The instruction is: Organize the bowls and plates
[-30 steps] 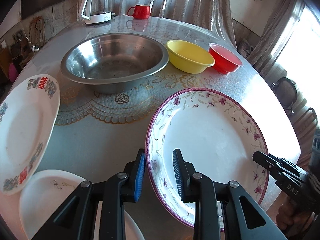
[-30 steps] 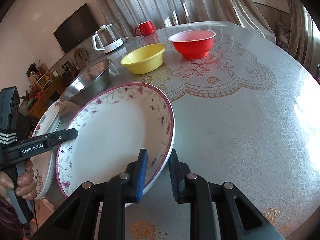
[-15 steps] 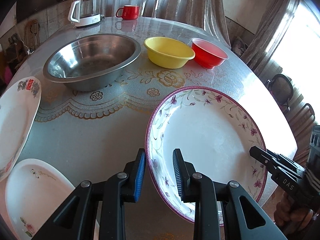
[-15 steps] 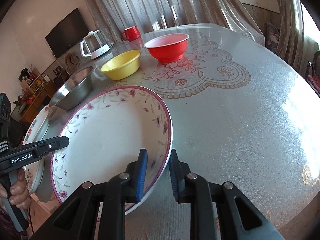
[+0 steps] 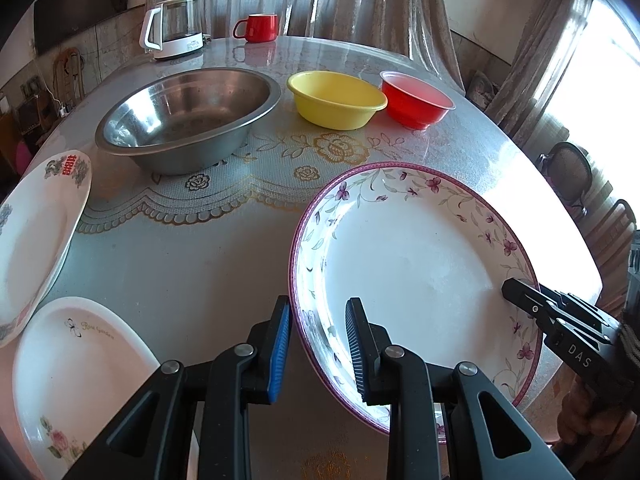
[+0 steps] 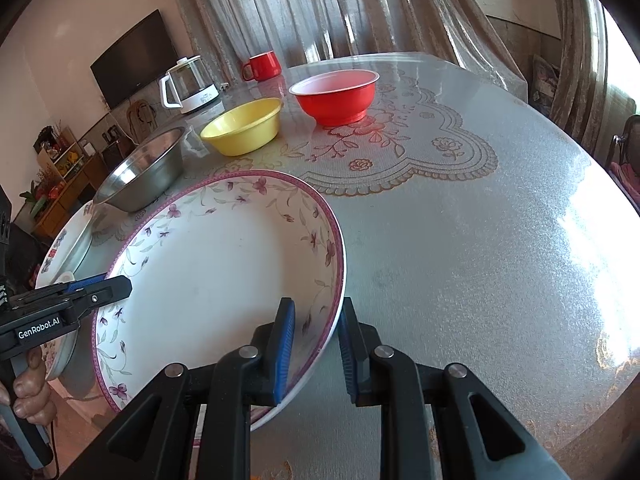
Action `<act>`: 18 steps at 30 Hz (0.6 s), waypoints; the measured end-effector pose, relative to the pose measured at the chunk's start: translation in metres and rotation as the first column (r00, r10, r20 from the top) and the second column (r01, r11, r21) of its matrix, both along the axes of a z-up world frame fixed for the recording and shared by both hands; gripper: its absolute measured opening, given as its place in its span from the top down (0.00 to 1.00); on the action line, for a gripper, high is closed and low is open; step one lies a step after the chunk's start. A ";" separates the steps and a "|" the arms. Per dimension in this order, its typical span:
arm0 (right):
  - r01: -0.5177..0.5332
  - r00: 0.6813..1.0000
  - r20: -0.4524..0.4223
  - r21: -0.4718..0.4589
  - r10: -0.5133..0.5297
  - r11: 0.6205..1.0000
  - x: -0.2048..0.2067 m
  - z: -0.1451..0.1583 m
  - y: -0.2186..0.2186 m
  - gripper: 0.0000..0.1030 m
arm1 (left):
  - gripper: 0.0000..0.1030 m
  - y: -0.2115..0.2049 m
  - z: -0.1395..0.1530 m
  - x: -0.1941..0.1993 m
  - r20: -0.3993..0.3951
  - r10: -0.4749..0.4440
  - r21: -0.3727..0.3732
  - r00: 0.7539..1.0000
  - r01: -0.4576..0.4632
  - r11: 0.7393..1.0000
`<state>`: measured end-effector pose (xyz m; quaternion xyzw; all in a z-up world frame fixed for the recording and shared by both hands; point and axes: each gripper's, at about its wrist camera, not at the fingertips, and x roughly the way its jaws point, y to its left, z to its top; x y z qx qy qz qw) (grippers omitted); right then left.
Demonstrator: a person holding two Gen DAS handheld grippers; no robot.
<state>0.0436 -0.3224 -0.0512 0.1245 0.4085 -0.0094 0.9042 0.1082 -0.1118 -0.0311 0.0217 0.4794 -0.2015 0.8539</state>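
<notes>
A large white plate with a purple floral rim (image 5: 412,264) is held above the table by both grippers. My left gripper (image 5: 318,328) is shut on its near left rim. My right gripper (image 6: 316,330) is shut on its opposite rim (image 6: 208,280); its tip also shows in the left wrist view (image 5: 520,292). A steel bowl (image 5: 188,116), a yellow bowl (image 5: 336,98) and a red bowl (image 5: 416,98) stand in a row at the back. Two white plates (image 5: 40,224) (image 5: 76,368) lie at the left.
A kettle (image 5: 172,26) and a red mug (image 5: 258,27) stand at the table's far edge before the curtains. The round table (image 6: 460,240) has a lace-patterned cover. Chairs (image 5: 568,168) stand to the right. A TV (image 6: 132,58) hangs on the wall.
Both grippers have moved the floral plate to the right across the table, away from the plates at the left. Both holds are unchanged.
</notes>
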 end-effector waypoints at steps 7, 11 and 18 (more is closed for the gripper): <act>-0.020 1.000 0.000 -0.009 0.020 1.000 -0.005 -0.001 0.001 0.80 | 0.74 0.007 0.001 -0.009 -0.026 0.003 -0.031 1.000 -0.004 1.000; -0.021 1.000 -0.003 -0.020 0.021 1.000 -0.005 0.000 0.002 0.80 | 0.75 0.007 -0.002 -0.015 -0.036 0.001 -0.030 0.999 -0.002 1.000; -0.033 0.999 0.000 -0.026 0.033 0.999 -0.010 0.000 0.007 0.81 | 0.76 0.008 -0.006 -0.019 -0.036 0.007 -0.021 0.999 -0.008 1.000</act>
